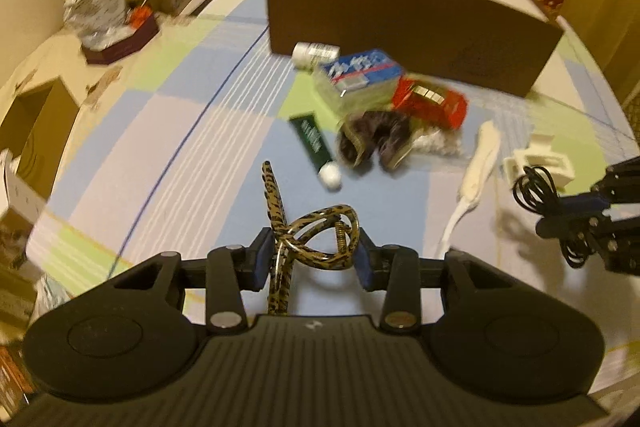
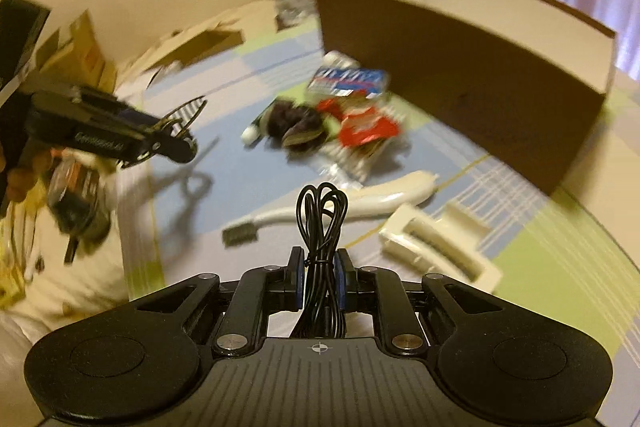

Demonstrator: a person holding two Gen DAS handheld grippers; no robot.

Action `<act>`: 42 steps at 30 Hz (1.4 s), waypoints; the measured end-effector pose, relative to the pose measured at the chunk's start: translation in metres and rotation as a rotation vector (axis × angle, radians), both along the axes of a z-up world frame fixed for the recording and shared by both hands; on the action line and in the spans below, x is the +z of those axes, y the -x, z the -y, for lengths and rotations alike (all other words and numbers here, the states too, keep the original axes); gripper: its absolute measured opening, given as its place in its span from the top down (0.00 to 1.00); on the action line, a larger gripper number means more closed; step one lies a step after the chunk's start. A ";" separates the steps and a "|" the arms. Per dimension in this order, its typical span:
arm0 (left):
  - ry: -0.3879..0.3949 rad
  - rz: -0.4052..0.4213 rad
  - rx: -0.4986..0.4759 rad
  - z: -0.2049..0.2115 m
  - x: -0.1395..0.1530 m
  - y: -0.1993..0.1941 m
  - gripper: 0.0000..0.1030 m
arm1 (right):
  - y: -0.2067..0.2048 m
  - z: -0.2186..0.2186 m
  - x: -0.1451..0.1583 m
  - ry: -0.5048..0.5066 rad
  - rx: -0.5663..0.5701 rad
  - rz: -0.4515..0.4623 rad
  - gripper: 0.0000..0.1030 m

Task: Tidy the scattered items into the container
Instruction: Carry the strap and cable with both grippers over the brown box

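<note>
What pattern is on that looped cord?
Leopard-style spots, tan and black, on the looped cord; clearest in the left wrist view.

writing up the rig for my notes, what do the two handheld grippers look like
Both match: the left gripper and right gripper are matte black, with a ribbed body flanked by two round lobes, silver pivot rivets on the linkage arms, blue pads lining the jaws and a small white crosshair mark. White lettering runs along the left gripper's side in the right wrist view.

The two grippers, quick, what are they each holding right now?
Left gripper: closed on the leopard-print cord, lifted off the table.
Right gripper: closed on the bundled black cable.
</note>
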State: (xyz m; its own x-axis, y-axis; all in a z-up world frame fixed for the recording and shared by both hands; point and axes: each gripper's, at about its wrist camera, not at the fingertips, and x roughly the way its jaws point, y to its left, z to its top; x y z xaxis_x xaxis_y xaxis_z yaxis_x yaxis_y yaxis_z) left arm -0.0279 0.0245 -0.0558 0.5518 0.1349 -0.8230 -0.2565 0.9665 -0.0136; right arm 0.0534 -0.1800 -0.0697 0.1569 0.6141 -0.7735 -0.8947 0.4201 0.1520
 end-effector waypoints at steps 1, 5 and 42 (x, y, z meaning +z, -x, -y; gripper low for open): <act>-0.005 0.010 -0.013 0.000 0.006 -0.003 0.65 | -0.003 0.001 0.005 -0.011 -0.020 -0.001 0.83; -0.019 0.063 -0.074 -0.004 0.029 -0.018 0.65 | -0.016 0.001 0.026 -0.059 -0.100 0.008 0.83; 0.141 -0.039 -0.458 -0.044 0.024 -0.331 0.65 | -0.236 -0.112 0.027 0.032 -0.649 -0.093 0.83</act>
